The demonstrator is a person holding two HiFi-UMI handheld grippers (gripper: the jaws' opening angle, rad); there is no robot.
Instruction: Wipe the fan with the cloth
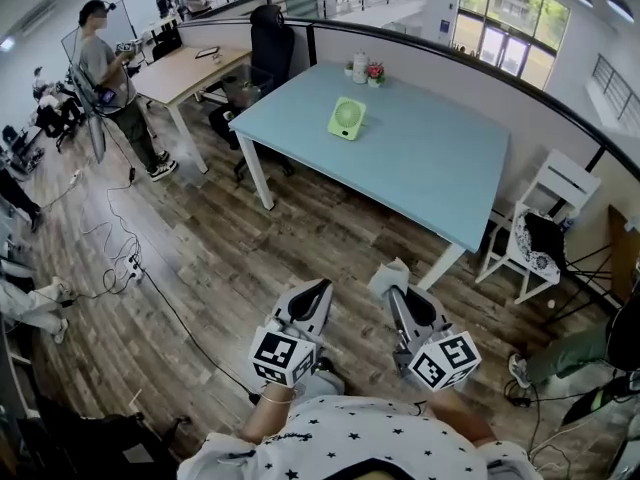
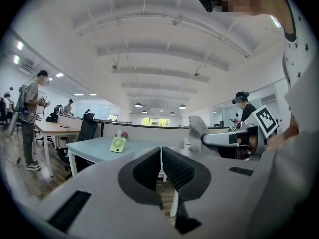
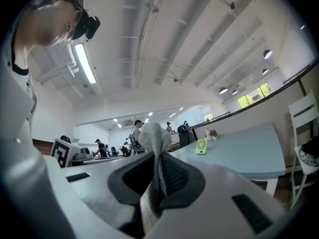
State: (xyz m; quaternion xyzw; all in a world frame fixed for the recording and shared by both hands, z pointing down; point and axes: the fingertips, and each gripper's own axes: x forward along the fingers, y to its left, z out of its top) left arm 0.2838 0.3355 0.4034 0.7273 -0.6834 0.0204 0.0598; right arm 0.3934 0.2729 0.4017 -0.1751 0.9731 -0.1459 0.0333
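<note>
A small pale green fan (image 1: pixel 347 118) stands upright on the light blue table (image 1: pixel 440 168), far ahead of both grippers; it also shows as the fan (image 2: pixel 117 144) in the left gripper view and the fan (image 3: pixel 201 146) in the right gripper view. My right gripper (image 1: pixel 392 290) is shut on a grey cloth (image 1: pixel 385 277), whose bunched end sticks up past the jaws as the cloth (image 3: pixel 154 141). My left gripper (image 1: pixel 318 293) is shut with nothing between its jaws (image 2: pixel 161 158). Both are held close to my body, above the wooden floor.
A small flower pot (image 1: pixel 375 73) and a white bottle (image 1: pixel 359 66) stand at the table's far edge. A white chair (image 1: pixel 540 230) is at the table's right, a black office chair (image 1: pixel 270 43) and a wooden desk (image 1: pixel 185 73) at the left. A person (image 1: pixel 115 88) stands far left; cables lie on the floor.
</note>
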